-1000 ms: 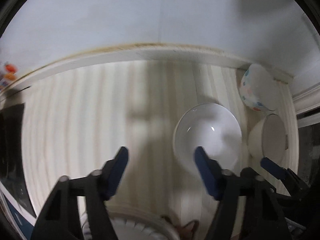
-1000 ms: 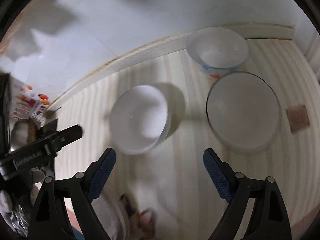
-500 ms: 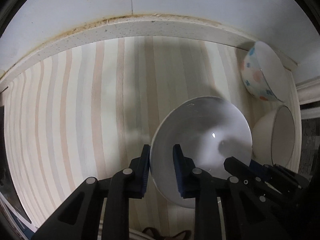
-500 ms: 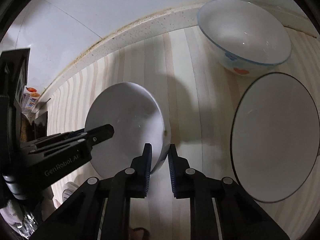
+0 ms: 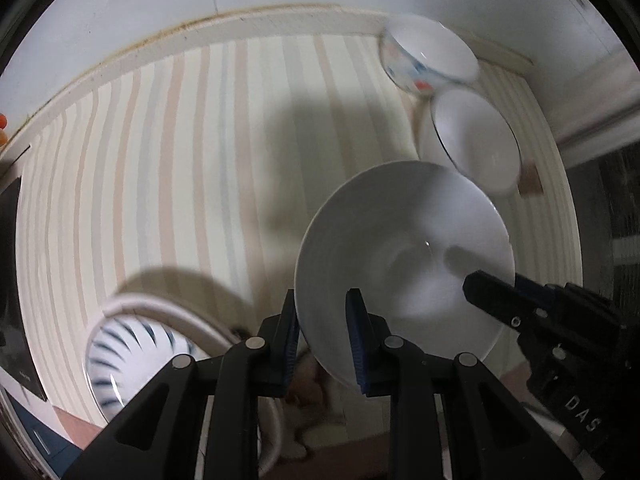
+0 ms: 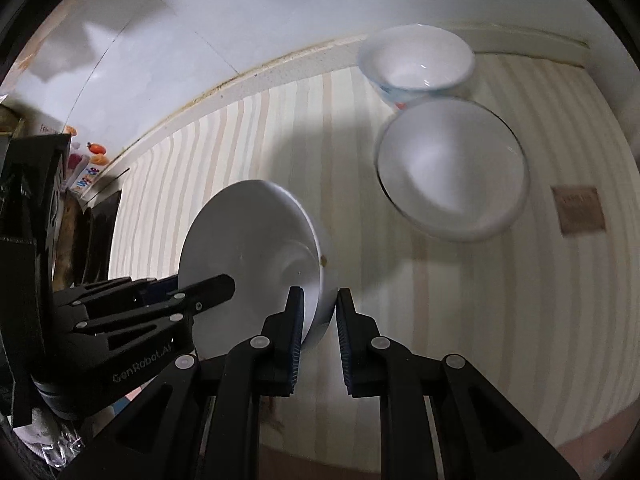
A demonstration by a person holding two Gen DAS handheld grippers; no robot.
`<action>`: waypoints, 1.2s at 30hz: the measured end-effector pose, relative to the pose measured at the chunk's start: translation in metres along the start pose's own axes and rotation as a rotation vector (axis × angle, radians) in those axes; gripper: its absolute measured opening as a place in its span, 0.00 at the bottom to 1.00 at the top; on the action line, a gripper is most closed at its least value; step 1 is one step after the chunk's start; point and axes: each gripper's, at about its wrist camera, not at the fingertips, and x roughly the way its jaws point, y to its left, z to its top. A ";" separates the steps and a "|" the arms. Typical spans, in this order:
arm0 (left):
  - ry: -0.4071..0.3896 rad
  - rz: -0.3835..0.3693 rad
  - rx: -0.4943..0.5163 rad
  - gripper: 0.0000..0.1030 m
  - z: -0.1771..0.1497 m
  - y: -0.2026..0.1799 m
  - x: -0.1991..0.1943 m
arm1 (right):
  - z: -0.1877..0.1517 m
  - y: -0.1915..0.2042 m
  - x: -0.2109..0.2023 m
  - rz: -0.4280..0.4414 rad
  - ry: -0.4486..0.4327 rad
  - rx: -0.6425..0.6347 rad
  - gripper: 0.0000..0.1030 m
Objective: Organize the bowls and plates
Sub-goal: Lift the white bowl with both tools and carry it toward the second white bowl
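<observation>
Clamping opposite rims, left gripper [image 5: 322, 334] and right gripper [image 6: 318, 334] have raised the white bowl [image 5: 404, 272] off the counter.

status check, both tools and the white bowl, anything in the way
Left tool and right tool both clamped on white bowl's rim, opposite sides. Bowl tilted above the striped counter. Black-rimmed bowl and patterned bowl ahead, apart.

A home kitchen: striped counter [image 5: 168, 168] against a white tiled wall [image 6: 168, 40], bowls [image 6: 416, 66] about.
</observation>
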 end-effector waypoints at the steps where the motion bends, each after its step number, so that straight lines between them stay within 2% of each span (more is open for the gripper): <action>1: 0.010 -0.002 0.008 0.20 -0.005 -0.004 0.002 | -0.008 -0.003 -0.003 -0.002 0.001 0.001 0.18; 8: 0.079 -0.005 0.059 0.20 -0.029 -0.029 0.027 | -0.057 -0.032 -0.012 0.000 0.023 0.048 0.18; 12: 0.096 0.001 0.073 0.20 -0.031 -0.037 0.040 | -0.075 -0.046 -0.003 -0.002 0.046 0.071 0.18; 32: 0.123 0.053 0.136 0.20 -0.036 -0.068 0.061 | -0.090 -0.067 0.017 0.020 0.093 0.132 0.18; 36: 0.111 0.057 0.151 0.20 -0.046 -0.058 0.026 | -0.089 -0.074 0.016 0.054 0.125 0.165 0.18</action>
